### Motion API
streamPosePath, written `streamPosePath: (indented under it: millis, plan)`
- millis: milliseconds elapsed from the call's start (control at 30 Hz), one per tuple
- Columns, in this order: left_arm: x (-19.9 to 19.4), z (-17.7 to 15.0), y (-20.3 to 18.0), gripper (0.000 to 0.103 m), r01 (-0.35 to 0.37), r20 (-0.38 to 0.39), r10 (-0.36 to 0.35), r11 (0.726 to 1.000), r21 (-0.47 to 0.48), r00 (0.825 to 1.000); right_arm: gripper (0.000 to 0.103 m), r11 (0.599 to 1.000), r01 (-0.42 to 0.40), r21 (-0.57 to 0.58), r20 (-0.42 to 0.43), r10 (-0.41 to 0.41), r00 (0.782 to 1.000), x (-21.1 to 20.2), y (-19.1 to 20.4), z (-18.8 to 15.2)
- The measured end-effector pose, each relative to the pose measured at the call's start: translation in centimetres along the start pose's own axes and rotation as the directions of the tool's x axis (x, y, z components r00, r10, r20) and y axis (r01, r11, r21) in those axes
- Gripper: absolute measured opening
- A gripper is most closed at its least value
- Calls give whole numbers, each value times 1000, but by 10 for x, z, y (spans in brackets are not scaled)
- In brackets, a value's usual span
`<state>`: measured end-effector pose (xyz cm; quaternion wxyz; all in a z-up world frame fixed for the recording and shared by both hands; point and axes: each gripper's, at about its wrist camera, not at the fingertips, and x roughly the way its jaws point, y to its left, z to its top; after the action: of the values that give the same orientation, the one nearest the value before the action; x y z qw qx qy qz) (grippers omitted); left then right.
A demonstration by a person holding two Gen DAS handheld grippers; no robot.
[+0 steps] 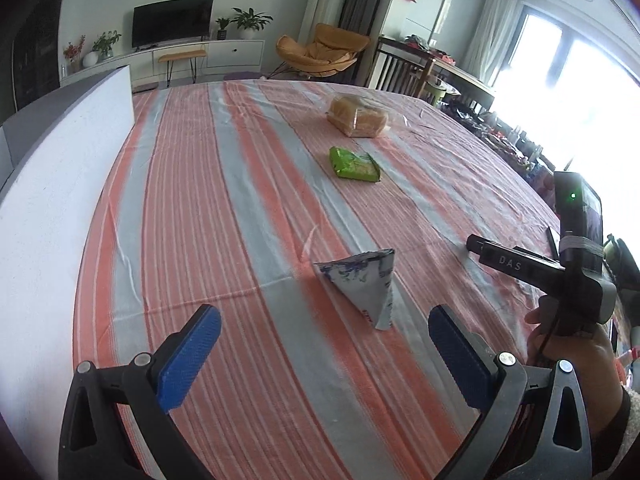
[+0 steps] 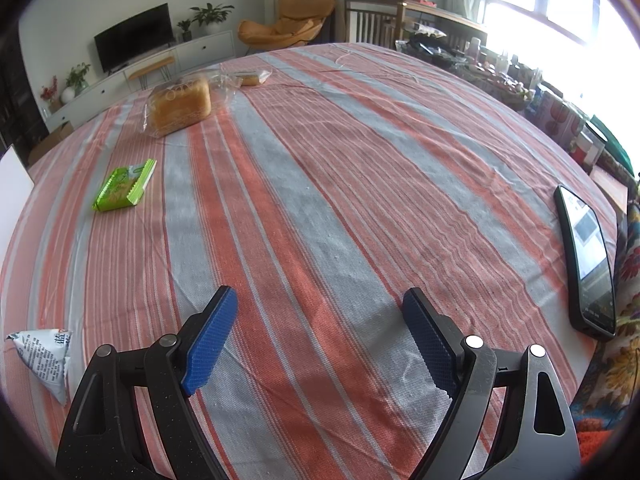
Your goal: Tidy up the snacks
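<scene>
Here, your jaws first, then outward
Left gripper (image 1: 324, 344): you held its jaws wide apart with nothing between the blue pads (image 1: 188, 354), low over the striped tablecloth (image 1: 200, 208)
Right gripper (image 2: 320, 340): its jaws stood apart too, empty, above bare cloth; in the left wrist view your hand (image 1: 568, 344) gripped its handle at the right edge
White triangular packet (image 1: 366, 286): it lay on the cloth just ahead of your left gripper, nearer the right pad, touching neither finger; in the right wrist view it sat at the far left edge, beside that gripper
Green snack packet (image 1: 354, 164): it lay flat farther out, well apart from the triangular one
Bagged bread loaf (image 1: 358, 116): it sat beyond the green packet, in clear wrap
Small wrapped pastry (image 2: 252, 78): it rested behind the loaf, near the far edge of the table
Phone (image 2: 588, 268): it lay screen up at the right edge of the cloth, near your right gripper
White foam board (image 1: 52, 184): it stood along the left side of the table
</scene>
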<state>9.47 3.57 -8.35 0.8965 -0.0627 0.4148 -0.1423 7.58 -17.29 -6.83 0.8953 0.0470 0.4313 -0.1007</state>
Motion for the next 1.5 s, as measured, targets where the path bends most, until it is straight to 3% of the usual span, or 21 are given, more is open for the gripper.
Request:
streamPosePath:
  millis: [167, 233, 400, 667, 867, 1100, 1367, 1500]
  plan:
    - [23, 9, -17, 102, -9, -52, 12, 999, 48, 999, 87, 1000, 0, 0, 0, 0, 1000, 0, 0, 0]
    - [36, 13, -21, 102, -47, -70, 51, 997, 62, 996, 87, 1000, 0, 0, 0, 0, 1000, 0, 0, 0]
    - [67, 22, -16, 102, -116, -119, 118, 993, 16, 986, 87, 1000, 0, 0, 0, 0, 1000, 0, 0, 0]
    - [76, 26, -7, 102, -213, -113, 217, 976, 43, 970, 87, 1000, 0, 0, 0, 0, 1000, 0, 0, 0]
    - [72, 28, 12, 102, -245, -109, 243, 970, -1, 964, 87, 1000, 0, 0, 0, 0, 1000, 0, 0, 0]
    - [68, 27, 21, 103, -254, -113, 253, 967, 10, 961, 87, 1000, 0, 1, 0, 0, 1000, 0, 0, 0]
    - [60, 29, 32, 102, -224, -139, 217, 974, -36, 966, 87, 1000, 0, 1, 0, 0, 1000, 0, 0, 0]
    - [63, 26, 30, 103, -252, -124, 253, 967, 22, 959, 87, 1000, 0, 1, 0, 0, 1000, 0, 0, 0]
